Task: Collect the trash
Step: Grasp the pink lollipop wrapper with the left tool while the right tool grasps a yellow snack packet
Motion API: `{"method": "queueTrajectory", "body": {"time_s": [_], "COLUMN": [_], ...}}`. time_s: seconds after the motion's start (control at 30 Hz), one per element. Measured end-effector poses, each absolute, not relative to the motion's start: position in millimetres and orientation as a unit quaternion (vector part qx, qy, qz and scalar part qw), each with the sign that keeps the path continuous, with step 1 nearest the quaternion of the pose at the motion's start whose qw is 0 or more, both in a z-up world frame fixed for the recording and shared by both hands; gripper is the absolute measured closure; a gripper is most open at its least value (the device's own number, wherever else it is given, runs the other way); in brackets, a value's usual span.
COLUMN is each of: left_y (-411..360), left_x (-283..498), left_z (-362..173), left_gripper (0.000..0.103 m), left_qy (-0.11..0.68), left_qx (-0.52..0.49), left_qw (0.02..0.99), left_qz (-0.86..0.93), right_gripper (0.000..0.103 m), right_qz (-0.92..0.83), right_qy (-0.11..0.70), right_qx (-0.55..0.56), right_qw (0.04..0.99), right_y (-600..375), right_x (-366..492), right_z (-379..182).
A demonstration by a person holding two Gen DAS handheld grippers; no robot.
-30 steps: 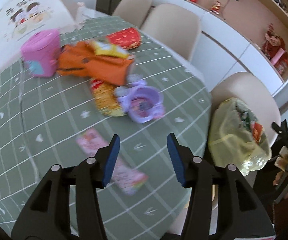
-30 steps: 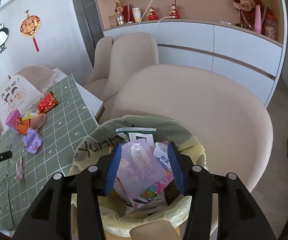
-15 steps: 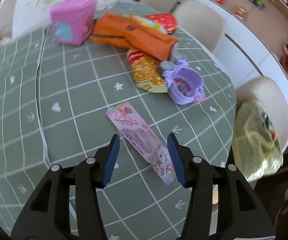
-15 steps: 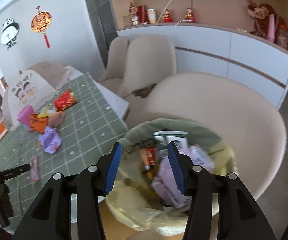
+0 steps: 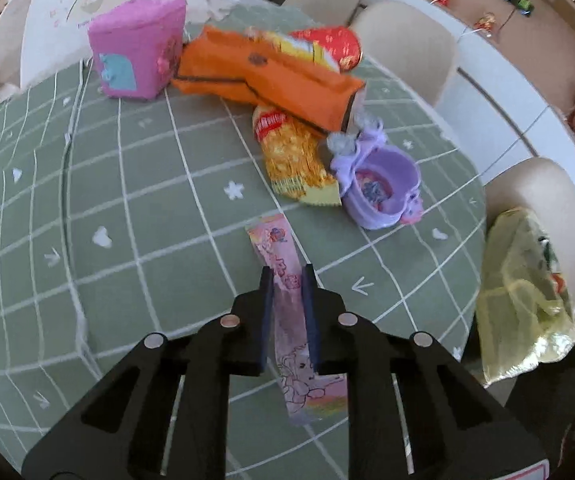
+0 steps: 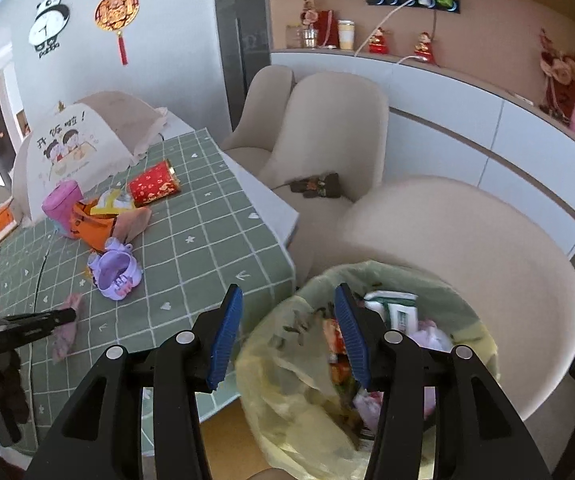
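My left gripper (image 5: 287, 280) is shut on a long pink snack wrapper (image 5: 277, 248) that lies on the green checked tablecloth (image 5: 127, 220); the wrapper also shows in the right wrist view (image 6: 67, 326). My right gripper (image 6: 287, 300) is open and empty, above the near rim of a yellow trash bag (image 6: 287, 368) full of wrappers. The bag stands on a beige chair (image 6: 467, 240) and also shows in the left wrist view (image 5: 523, 300).
Farther on the table lie a purple toy cup (image 5: 383, 192), a yellow snack bag (image 5: 295, 160), an orange package (image 5: 271, 76), a red can (image 5: 327, 40) and a pink box (image 5: 139, 48). More beige chairs (image 6: 327, 120) stand by the table.
My left gripper has moved down onto the pink wrapper and closed on it. My right gripper has swung left, from over the bag's middle to its near rim, and stays open.
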State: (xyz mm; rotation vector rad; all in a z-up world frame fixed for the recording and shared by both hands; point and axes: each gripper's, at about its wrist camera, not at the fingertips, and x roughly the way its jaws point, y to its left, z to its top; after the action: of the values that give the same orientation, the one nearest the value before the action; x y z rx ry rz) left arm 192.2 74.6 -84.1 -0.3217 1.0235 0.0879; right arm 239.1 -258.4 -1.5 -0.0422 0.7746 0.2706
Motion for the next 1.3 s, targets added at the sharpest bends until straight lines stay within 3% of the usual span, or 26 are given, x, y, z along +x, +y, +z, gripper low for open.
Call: {"method": "queueTrajectory", "body": {"time_s": [0.47, 0.93, 1.17, 1.3], "left_y": [198.8, 256.5, 270.7, 277.4], "left_x": [200.1, 243.6, 252.3, 254.5], "left_z": [15.3, -20.3, -36.2, -40.1], "left_gripper": [0.085, 0.085, 0.085, 0.085], "left_qy": [0.390, 0.415, 0.426, 0.428], "left_qx": [-0.151, -0.163, -0.179, -0.184], "left_qw": [0.908, 0.895, 0.887, 0.885], "left_qz": [0.034, -0.001, 0.002, 0.007], "right_gripper": [0.057, 0.057, 0.065, 0.082], "right_qz": [0.180, 0.316, 0.295, 0.275], "right_qy": [0.374, 0.408, 0.483, 0.492], "right_qx": [-0.054, -0.027, -0.026, -0.035], "right_qw": [0.908, 0.856, 0.824, 0.825], "right_y": [-100.9, 40.7, 69.2, 67.5], "right_x": [288.0, 383.9, 427.7, 422.1], "right_z": [6.7, -15.1, -65.1, -75.7]}}
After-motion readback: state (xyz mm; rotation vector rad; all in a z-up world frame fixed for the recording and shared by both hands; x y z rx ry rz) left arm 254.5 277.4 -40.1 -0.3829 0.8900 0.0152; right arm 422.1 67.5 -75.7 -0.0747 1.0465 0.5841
